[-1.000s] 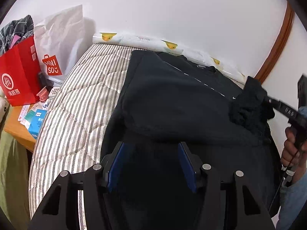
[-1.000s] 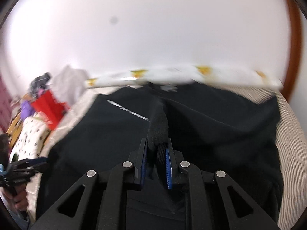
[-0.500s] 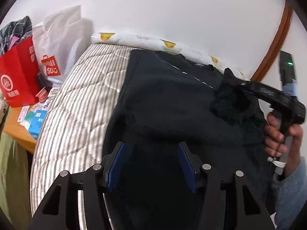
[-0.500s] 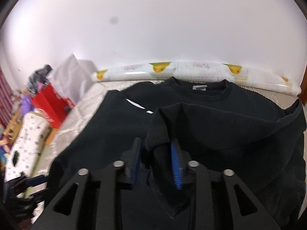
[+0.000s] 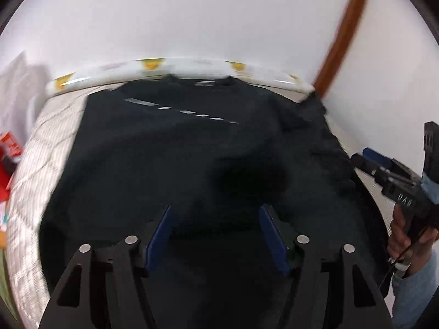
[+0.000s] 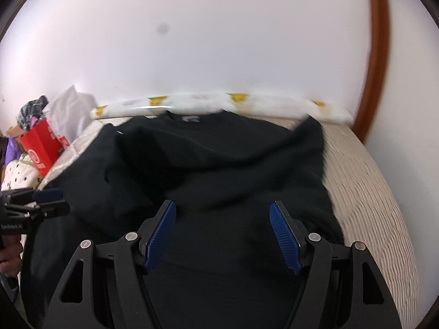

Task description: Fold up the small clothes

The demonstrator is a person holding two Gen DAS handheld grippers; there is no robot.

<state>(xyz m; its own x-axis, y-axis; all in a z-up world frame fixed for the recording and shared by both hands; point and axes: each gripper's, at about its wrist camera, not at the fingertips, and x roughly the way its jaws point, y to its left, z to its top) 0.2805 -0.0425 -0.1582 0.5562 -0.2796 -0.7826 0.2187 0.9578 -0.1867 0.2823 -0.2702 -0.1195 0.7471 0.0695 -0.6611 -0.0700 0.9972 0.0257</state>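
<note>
A white wall (image 6: 219, 41) backs a bed with a striped quilt (image 6: 365, 192), and a rolled white sheet with yellow prints (image 6: 219, 104) lies along the wall at its far edge. A brown wooden trim (image 6: 380, 54) runs up the wall on the right. A red paper bag (image 6: 41, 145) and a white bag (image 6: 71, 109) stand to the left of the bed.

The black sweatshirt (image 6: 233, 164) lies spread on the quilt, collar toward the wall, with a fold of fabric laid across its chest.

The right gripper (image 6: 222, 233) hangs above the sweatshirt's lower part. Its jaws are opening, and nothing is clamped between the blue pads (image 6: 285, 235).

The left gripper (image 5: 216, 235) hangs over the lower part of the garment. Its jaws are opening with no fabric pinched.

In the left wrist view, a hand (image 5: 406, 235) grips the right tool's handle at the right edge.
</note>
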